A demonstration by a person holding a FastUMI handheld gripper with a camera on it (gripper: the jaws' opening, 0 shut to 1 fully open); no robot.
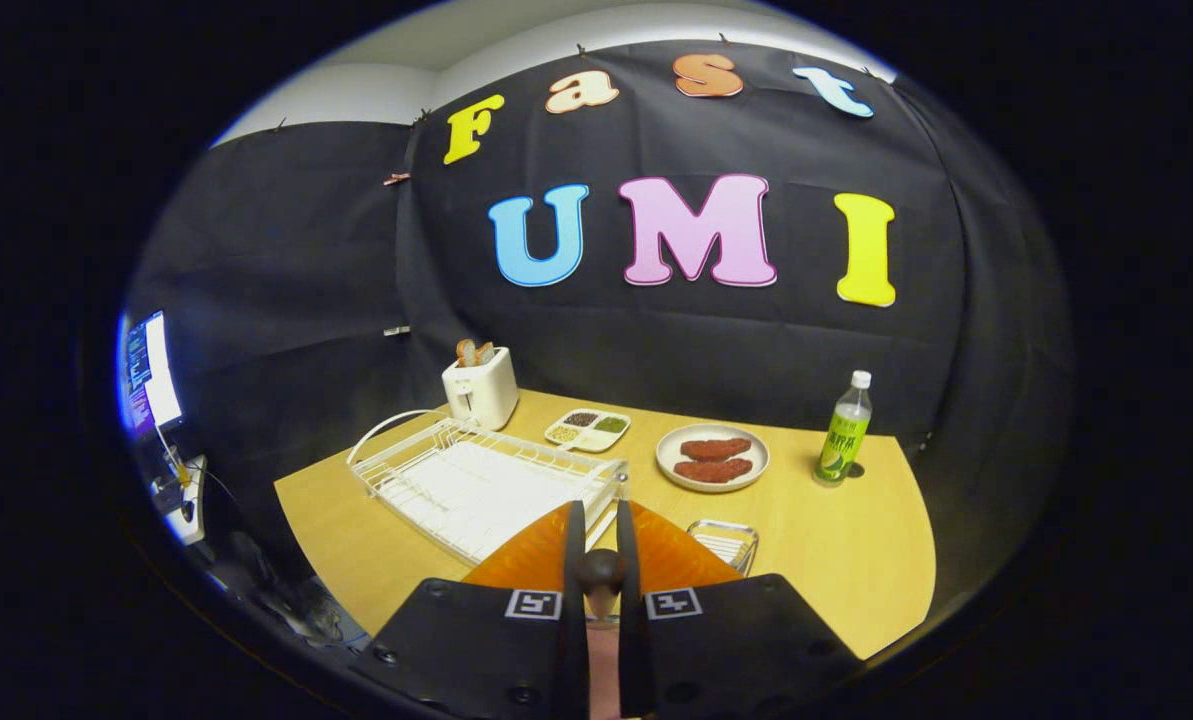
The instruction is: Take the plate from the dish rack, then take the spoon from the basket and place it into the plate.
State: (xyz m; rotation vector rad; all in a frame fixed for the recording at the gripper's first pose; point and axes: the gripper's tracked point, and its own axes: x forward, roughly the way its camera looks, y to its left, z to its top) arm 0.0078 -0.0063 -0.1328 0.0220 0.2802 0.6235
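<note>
Gripper (601, 560) clamping spoon (602, 580) above plate (526, 555)

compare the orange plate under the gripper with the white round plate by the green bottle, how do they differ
The orange plate is empty and lies right beneath the gripper, beside the white wire dish rack; the white round plate carries two reddish meat slices and sits beyond the fingers, near the green bottle. The gripper's fingers are shut on a dark-knobbed spoon handle over the orange plate. Both plates rest flat on the wooden table.

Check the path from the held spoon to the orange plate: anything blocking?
Nothing visible. The gripper is shut on the spoon, with the orange plate directly beneath and behind its fingers, beside the dish rack and basket.
</note>
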